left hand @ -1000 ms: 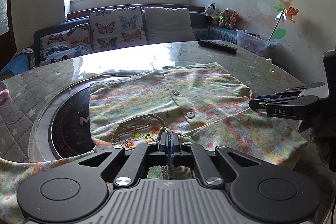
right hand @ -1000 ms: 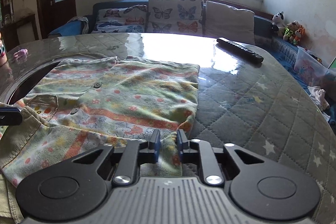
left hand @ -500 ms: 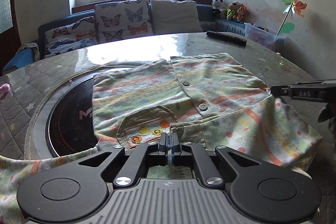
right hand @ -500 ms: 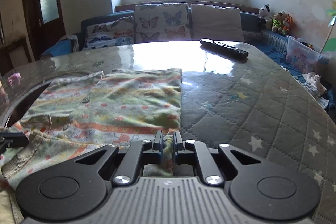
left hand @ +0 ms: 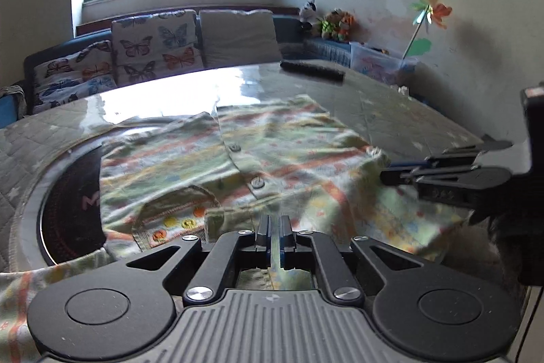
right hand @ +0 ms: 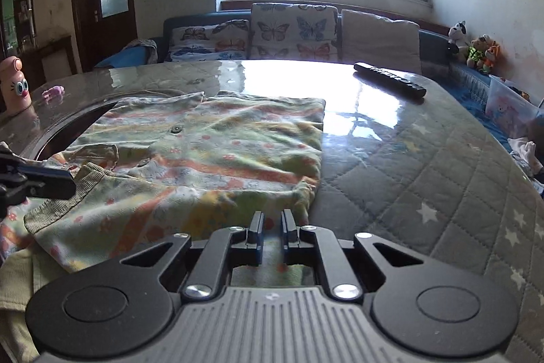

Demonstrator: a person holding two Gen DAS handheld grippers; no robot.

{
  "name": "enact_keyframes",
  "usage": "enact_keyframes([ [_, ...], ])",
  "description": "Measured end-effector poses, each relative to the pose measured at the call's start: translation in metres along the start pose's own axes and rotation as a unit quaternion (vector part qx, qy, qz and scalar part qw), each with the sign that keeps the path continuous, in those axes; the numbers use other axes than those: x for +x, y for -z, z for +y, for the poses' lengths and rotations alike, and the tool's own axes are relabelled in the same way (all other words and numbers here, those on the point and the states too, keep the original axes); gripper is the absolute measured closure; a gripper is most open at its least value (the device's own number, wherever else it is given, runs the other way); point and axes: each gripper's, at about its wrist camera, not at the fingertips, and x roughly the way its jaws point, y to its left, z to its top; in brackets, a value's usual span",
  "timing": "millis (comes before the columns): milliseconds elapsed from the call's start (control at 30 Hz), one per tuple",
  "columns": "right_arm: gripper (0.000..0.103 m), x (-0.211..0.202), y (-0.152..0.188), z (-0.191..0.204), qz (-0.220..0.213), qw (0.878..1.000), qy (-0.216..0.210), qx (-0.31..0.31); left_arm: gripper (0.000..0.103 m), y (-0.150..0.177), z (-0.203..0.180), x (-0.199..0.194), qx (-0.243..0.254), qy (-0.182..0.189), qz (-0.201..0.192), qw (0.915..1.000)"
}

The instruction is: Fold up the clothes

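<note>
A small pastel striped button shirt point(left hand: 278, 155) lies on the round table, also in the right wrist view point(right hand: 217, 152). Its near part is folded over the buttoned front. My left gripper point(left hand: 274, 223) is shut on the shirt's near edge by the ribbed collar. My right gripper point(right hand: 272, 223) is nearly shut on the near right edge of the shirt, with cloth between the fingers. Each gripper shows in the other's view, the right one point(left hand: 442, 174) at the shirt's right side and the left one point(right hand: 37, 181) at its left.
A black remote point(right hand: 389, 80) lies far right on the quilted table cover point(right hand: 425, 165). A dark round inset point(left hand: 68, 206) lies under the shirt's left side. A pink figurine point(right hand: 15, 84) stands far left. More cloth point(left hand: 20, 298) hangs at the near left.
Both grippers have carried the shirt's near edge forward over the front, then drawn slightly back. The fold now lies further over the buttons.
</note>
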Motion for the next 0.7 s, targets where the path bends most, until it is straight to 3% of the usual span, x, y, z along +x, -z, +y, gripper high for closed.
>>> enact_keyframes([
  [233,0.093,-0.020,0.008,-0.009,0.009,1.000,0.021,0.001,0.097,0.009,0.010,0.009,-0.010,-0.017,0.020,0.9996],
  [433,0.093,-0.043,0.017,0.009,0.007,0.999,-0.024,-0.031,0.096,0.014,0.010,-0.001,-0.006,-0.023,0.018,0.9996],
  [700,0.086,-0.064,0.038,0.011,0.034,0.998,-0.017,-0.043,0.096,0.020,0.021,-0.013,-0.015,-0.048,0.014,0.9986],
])
